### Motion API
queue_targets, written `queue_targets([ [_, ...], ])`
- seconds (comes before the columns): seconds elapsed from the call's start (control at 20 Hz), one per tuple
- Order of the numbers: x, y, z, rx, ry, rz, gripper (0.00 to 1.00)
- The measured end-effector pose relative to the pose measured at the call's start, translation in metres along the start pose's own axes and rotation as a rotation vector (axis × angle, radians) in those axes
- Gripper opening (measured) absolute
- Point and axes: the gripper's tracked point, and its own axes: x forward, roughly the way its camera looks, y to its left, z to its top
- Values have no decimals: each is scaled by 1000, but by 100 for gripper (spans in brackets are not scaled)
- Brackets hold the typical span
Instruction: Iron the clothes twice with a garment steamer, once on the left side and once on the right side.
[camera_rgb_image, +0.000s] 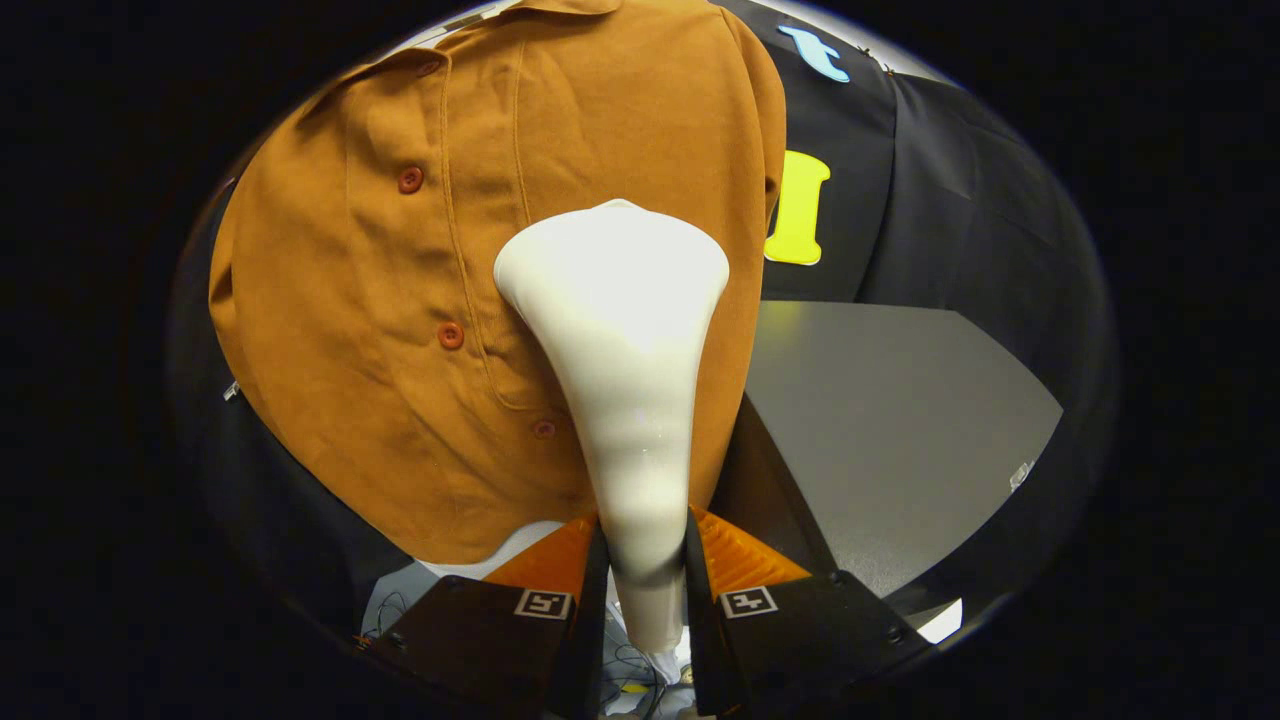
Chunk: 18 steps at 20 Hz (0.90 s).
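We see the steamer (620, 340) rising from between the fingers, its wide head laid against the right half of the shirt (400, 300), just right of the button row. The gripper (645, 560) pinches the steamer's narrow handle from both sides. A grey table (900, 430) lies to the right.

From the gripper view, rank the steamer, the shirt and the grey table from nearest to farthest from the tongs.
1. Steamer: clamped between the tongs, head pointing ahead.
2. Shirt: hanging just beyond the steamer head, mostly to the left.
3. Grey table: off to the right; how it compares in depth with the shirt is hard to call.
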Motion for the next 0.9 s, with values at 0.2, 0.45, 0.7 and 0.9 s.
queue_targets([
  [0.2,7,-2,-22,-1,53,-1,39],
  [0.45,12,-6,-45,7,111,-5,39],
  [0.7,4,-12,-53,41,124,-1,39],
  [0.9,-26,-19,-6,81,-23,-6,39],
])
